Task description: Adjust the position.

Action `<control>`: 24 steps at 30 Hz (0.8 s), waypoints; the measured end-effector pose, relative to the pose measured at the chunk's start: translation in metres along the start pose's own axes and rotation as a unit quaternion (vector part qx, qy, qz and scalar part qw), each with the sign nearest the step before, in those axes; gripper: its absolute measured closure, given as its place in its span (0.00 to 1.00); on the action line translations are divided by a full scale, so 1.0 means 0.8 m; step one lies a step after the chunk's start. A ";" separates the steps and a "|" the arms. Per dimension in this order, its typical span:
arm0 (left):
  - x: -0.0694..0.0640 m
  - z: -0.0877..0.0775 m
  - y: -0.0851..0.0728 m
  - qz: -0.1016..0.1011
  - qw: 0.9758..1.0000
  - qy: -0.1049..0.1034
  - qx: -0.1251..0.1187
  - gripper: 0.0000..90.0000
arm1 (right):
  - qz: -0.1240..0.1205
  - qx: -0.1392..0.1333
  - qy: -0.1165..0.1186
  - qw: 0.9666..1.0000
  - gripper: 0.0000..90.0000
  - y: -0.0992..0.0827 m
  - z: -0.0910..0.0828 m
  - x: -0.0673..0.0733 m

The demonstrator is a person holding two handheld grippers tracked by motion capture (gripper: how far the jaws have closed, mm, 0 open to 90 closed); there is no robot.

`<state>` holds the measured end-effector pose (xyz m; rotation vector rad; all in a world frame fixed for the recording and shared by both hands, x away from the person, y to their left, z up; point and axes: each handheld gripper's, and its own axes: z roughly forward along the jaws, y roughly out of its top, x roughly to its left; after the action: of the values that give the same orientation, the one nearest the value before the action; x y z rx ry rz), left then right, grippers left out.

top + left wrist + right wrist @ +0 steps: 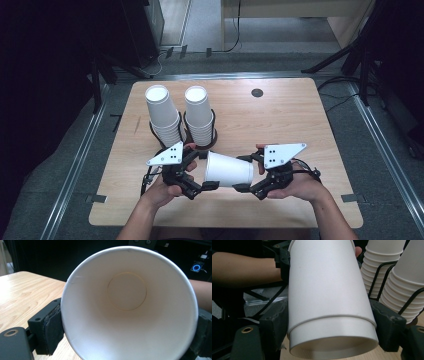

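The cups [229, 170] lie sideways above the surface [300, 115], between both grippers. The left gripper [199, 170] grasps the outer cup's mouth end and the right gripper [246, 173] the bottom end, where an inner cup seems to stick out.

- The high view is lit from above: the pale wooden table top [280, 120] is bright, while the left and right edges fall into near-black.
- Soft shadows sit close under the two stacks of white paper cups [177, 112] at the far left of the table.
- The lines of the floor rails bow slightly toward the edges.
- In the left gripper view the inside of the white paper cup [127, 305] glows warm and evenly, slightly soft; the background is dark, with a small blue light ring [196, 267] at far right.
- In the right gripper view the cup wall [327, 290] is bright, almost washed out, and the near black padded jaws are blurred.
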<state>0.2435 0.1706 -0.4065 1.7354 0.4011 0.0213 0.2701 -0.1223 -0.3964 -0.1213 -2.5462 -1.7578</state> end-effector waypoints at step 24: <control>-0.002 -0.007 0.001 0.019 1.000 0.004 0.021 0.09 | 0.011 0.023 -0.004 1.000 0.10 0.001 0.002 -0.003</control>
<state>0.2412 0.1752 -0.4044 1.7845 0.3776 0.0473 0.2723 -0.1202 -0.3965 -0.1549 -2.5790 -1.6934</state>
